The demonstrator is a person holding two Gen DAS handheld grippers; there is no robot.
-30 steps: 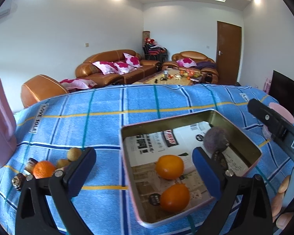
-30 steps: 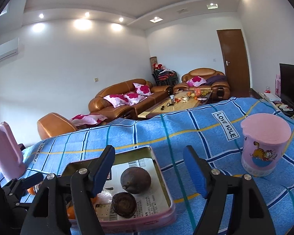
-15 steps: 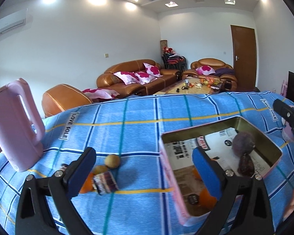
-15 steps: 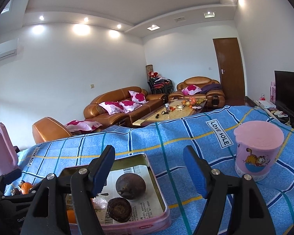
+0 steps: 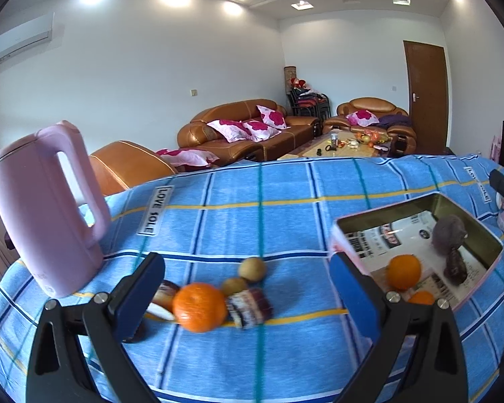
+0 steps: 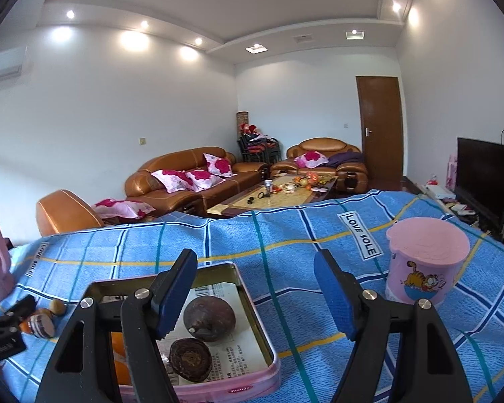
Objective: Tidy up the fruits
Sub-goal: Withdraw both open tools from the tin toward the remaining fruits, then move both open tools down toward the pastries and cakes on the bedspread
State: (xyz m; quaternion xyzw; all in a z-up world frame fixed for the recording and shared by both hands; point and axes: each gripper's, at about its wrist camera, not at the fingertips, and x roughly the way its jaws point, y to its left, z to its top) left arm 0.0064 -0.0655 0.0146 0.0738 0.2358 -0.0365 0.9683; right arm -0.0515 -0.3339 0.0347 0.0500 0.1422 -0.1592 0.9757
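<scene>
A: Where's the fruit?
B: One orange (image 5: 200, 306) lies on the blue cloth (image 5: 238, 225), between the spread left tongs (image 5: 247, 294). Another orange (image 5: 404, 271) sits in the tin (image 6: 252, 305)
A: Right tongs (image 6: 255, 294)?
B: Spread too, empty, above the tin

Home living room — sofa (image 6: 191, 181), television (image 6: 484, 181).

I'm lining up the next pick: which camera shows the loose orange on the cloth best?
Left wrist: the loose orange sits whole, between the open left gripper fingers. In the right wrist view only an orange sliver shows at the far left, mostly hidden.
</scene>
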